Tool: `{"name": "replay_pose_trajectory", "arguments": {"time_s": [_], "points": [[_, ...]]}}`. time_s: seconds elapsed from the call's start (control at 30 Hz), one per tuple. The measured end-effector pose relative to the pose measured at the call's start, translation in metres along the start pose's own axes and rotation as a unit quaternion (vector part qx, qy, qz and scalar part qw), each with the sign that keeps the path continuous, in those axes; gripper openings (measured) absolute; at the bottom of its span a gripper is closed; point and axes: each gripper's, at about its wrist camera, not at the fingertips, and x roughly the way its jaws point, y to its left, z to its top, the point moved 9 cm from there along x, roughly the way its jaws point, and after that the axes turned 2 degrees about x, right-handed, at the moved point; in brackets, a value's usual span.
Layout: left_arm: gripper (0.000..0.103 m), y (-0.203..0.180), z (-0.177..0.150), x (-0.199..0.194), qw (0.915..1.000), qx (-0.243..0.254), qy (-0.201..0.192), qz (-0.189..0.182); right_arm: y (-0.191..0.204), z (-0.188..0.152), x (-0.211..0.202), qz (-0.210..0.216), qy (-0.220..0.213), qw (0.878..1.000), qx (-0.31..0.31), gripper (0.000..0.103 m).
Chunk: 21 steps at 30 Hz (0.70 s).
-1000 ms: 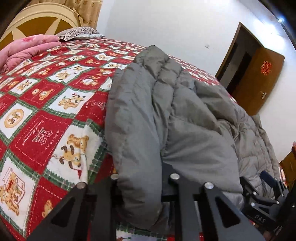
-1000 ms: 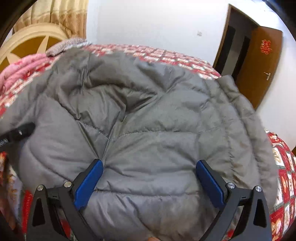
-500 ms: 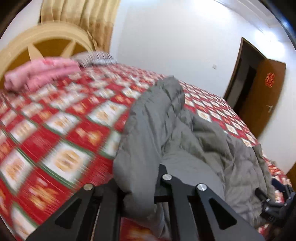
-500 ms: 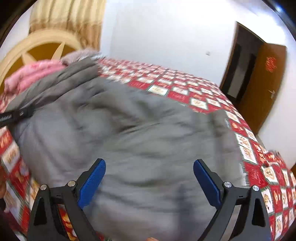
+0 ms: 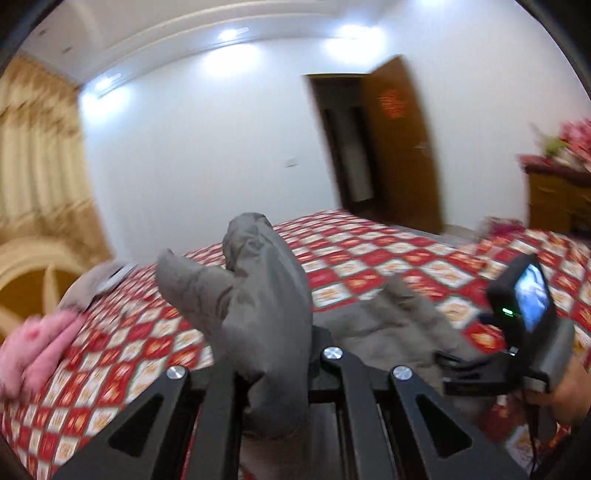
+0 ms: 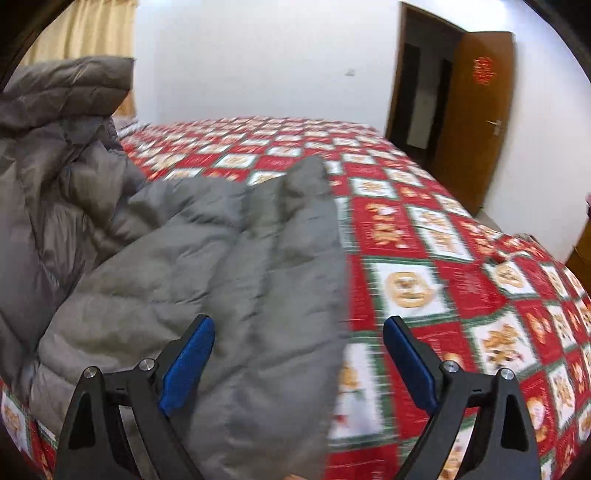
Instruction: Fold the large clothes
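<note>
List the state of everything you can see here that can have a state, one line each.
left gripper: shut on a fold of the grey jacket.
right gripper: open, jaws wide, gripping nothing.
grey jacket: crumpled, one part lifted, the rest on the bedspread.
door: open.
ceiling lights: on.

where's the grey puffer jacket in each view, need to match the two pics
Left wrist view: grey puffer jacket rises at centre, pinched in the shut left tool, the rest spread low right of centre on the bed.
Right wrist view: it fills the left half, part lifted at upper left, with the open right tool over its right edge.
Shared landmark: brown door with a red emblem.
</note>
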Motion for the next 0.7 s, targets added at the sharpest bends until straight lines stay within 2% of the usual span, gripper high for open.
{"name": "replay_pose_trajectory", "arguments": {"time_s": [0.1,0.13,0.23,0.33,0.47,0.7], "points": [[0.007,-0.047,-0.007,0.013,0.9980,0.054,0.005,-0.034,-0.022,-0.008,-0.004,-0.012,0.005,1.000,0.016,0.093],[0.007,-0.068,-0.013,0.020,0.9959,0.070,0.014,-0.056,-0.030,-0.013,-0.004,-0.011,0.009,1.000,0.026,0.093],[0.007,-0.103,-0.025,0.036,0.9919,0.086,0.030,-0.089,-0.045,-0.023,-0.004,-0.003,0.019,0.999,0.051,0.093],[0.007,-0.122,-0.038,0.053,0.9890,0.094,0.043,-0.106,-0.055,-0.032,-0.004,0.000,0.022,0.998,0.062,0.093],[0.007,-0.140,-0.053,0.061,0.9856,0.073,0.064,-0.138,-0.071,-0.042,0.001,0.009,0.023,0.996,0.087,0.093],[0.008,-0.155,-0.072,0.063,0.9829,0.083,0.081,-0.143,-0.086,-0.060,0.017,0.006,0.034,0.994,0.108,0.093]]}}
